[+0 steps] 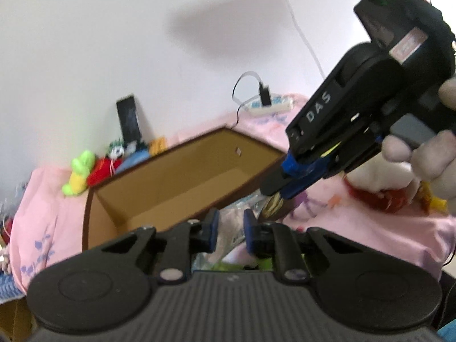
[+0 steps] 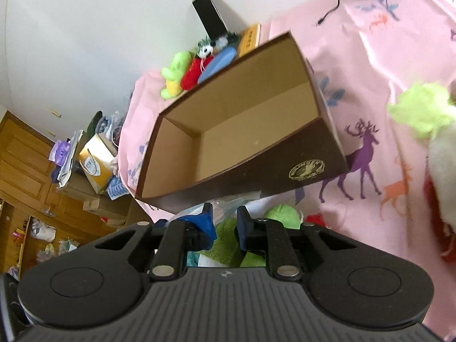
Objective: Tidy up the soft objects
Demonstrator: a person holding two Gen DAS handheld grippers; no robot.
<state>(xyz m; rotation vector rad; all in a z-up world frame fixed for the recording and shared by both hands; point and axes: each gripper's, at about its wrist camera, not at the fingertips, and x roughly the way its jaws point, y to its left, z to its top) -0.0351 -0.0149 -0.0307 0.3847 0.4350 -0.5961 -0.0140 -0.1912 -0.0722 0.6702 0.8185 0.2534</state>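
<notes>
left claw [image 1: 230, 229] pinched shut, tilted toward the box [image 1: 182, 171].

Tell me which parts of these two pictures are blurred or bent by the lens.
Left wrist view: the other black gripper and the hand are smeared. Right wrist view: the lime-green plush toy is blurred, and the brown cardboard box bulges.

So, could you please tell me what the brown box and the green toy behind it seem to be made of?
The brown box looks like cardboard: matte tan inside, dark brown printed outside, a gold emblem on one wall. The green toy looks like plush fabric, fuzzy and soft-edged; its filling can't be seen.
</notes>
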